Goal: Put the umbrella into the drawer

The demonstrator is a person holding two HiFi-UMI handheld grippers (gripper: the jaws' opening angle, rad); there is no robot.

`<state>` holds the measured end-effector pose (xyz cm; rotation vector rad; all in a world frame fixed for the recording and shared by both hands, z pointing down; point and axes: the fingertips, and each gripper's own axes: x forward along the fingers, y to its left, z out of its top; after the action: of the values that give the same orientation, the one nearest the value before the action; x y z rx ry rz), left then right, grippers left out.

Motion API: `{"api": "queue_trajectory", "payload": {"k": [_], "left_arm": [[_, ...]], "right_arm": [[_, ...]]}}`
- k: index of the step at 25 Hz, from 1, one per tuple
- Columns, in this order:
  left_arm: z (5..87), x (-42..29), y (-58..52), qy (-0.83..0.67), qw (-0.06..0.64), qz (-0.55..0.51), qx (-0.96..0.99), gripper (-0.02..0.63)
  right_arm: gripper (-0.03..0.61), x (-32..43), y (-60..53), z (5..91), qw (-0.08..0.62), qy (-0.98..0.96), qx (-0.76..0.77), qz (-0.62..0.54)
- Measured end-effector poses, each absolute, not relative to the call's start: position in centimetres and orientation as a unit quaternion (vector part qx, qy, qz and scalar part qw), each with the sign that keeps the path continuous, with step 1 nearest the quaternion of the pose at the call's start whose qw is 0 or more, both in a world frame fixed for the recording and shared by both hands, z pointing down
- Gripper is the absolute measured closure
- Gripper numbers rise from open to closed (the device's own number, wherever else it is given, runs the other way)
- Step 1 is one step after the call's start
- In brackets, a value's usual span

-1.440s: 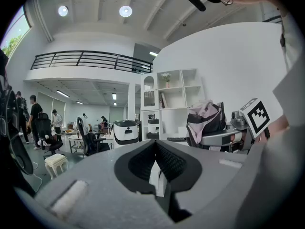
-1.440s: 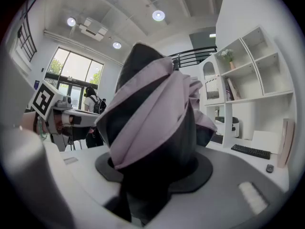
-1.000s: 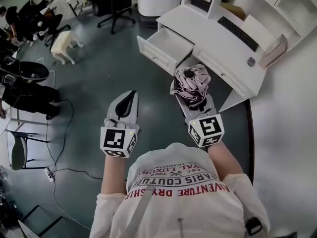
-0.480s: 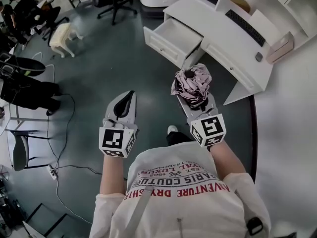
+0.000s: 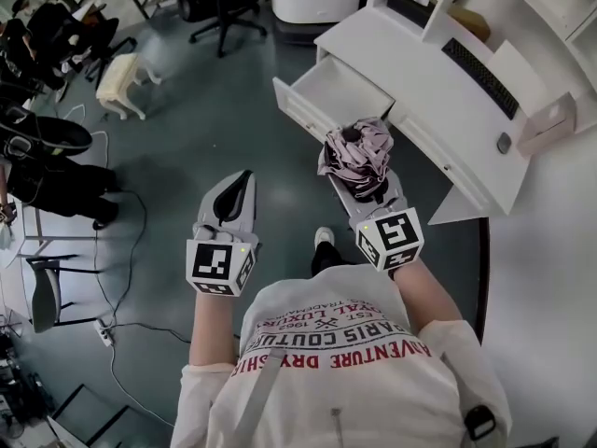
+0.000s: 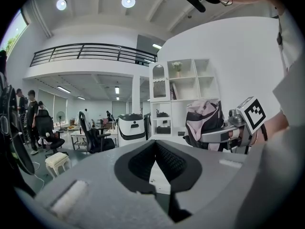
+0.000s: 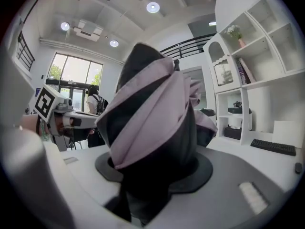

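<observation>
Left tool [image 5: 244,180]: shut, with nothing in it. It rides next to the right one, just as it did a second ago.
Right tool [image 5: 366,183]: squeezed tight on the umbrella. The grip has not changed.
Umbrella [image 5: 357,149]: folded up, pink and black. It stands up out of the right tool, in the air, and is not in the drawer yet.
Shoe [image 5: 323,238]: it peeks out between the arms now. A second ago it was hidden, so the person looks to be stepping forward.
Drawer [image 5: 300,110]: pulled open, and the part that shows is bare. A second ago some floor showed between it and the umbrella. Now, in the head view, the top of the umbrella sits right at the drawer's front corner.
Bench [image 5: 401,49]: white, with a keyboard [image 5: 478,63] on top. It has come closer too.
What it means: the walk over is almost done. I think the next job is to reach a little farther, hold the umbrella over the open drawer, lower it in and let go.
</observation>
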<state>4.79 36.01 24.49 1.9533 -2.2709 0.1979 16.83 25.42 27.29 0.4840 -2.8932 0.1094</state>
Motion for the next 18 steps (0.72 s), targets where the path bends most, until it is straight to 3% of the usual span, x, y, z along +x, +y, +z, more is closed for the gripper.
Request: {"api": "queue_trajectory", "payload": {"k": [18], "left_arm": [[26.6, -2.6, 8.9, -0.683, 0.074, 0.060, 0.724, 0.607]], "right_arm": [[0.364, 10.4, 2.1, 31.0, 0.141, -0.958, 0.242, 0.064]]}}
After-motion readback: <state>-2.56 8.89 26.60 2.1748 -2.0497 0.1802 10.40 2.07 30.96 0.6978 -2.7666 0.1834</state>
